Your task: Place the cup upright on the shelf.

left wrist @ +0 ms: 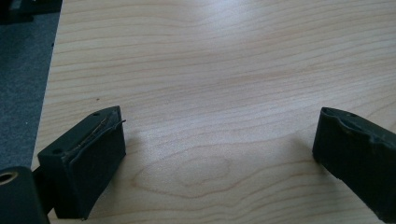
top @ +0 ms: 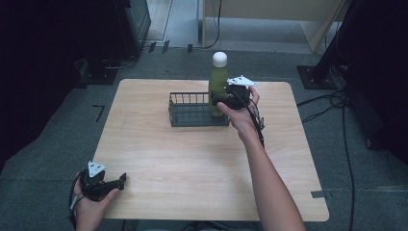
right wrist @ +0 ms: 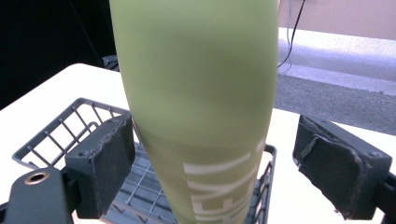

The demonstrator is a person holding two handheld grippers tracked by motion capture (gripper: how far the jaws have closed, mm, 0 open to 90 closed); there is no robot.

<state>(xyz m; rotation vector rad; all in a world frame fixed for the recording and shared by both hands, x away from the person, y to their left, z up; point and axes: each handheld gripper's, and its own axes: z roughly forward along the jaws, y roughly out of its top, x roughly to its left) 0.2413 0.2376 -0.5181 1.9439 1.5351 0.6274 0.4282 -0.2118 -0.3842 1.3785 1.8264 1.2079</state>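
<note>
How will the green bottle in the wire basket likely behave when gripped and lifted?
The green bottle looks tall and narrow, so it probably tips easily. Its smooth, tapered body may slip between the right hand-held gripper pads. It looks rigid, unlikely to deform.

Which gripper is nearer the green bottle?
Right. The right gripper is at the bottle, which stands in the basket, its open jaws on either side. The left gripper is far away at the table's near left corner.
</note>
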